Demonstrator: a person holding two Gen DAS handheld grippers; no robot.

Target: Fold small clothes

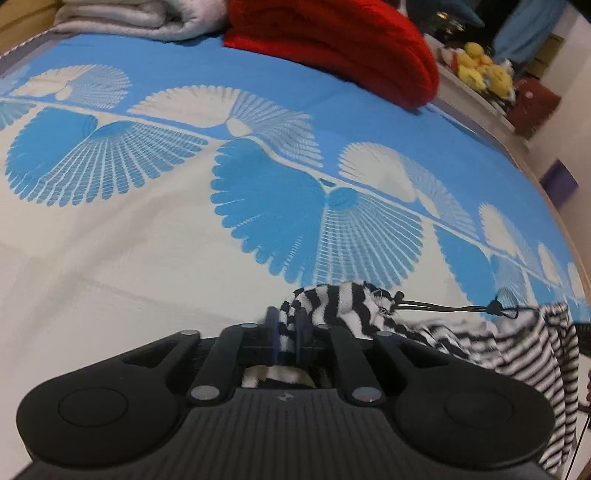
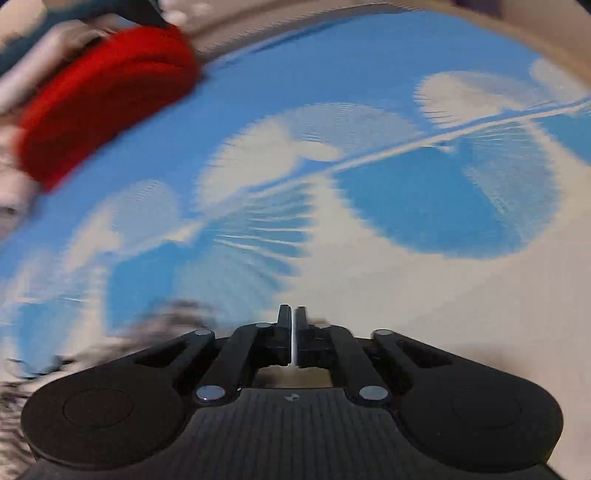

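The garment (image 1: 480, 343) is a small black-and-white striped piece with a black drawstring (image 1: 443, 305) (knotted at its far end) stretched out to the right. It hangs over the bed, bunched at the left gripper (image 1: 285, 325), whose fingers are clamped on a fold of the striped cloth, and drapes down and away to the right. In the right wrist view the same stripes show only as a blurred patch (image 2: 162, 321) at lower left.

The right gripper (image 2: 292, 325) has its fingers pressed nearly together with only a thin slit between them; whether any cloth is caught there I cannot tell.

One striped garment, one red blanket (image 1: 340, 40), one grey-white blanket (image 1: 147, 18) beside it, two grippers.

The surface is a bedspread (image 1: 147, 229), blue at the far side and cream nearer, printed with fan shapes in both colours along the dividing line. Past the bed's far right edge sits a heap of yellow plush toys (image 1: 480, 70) on a shelf, with a brown bag (image 1: 535, 103) near them.
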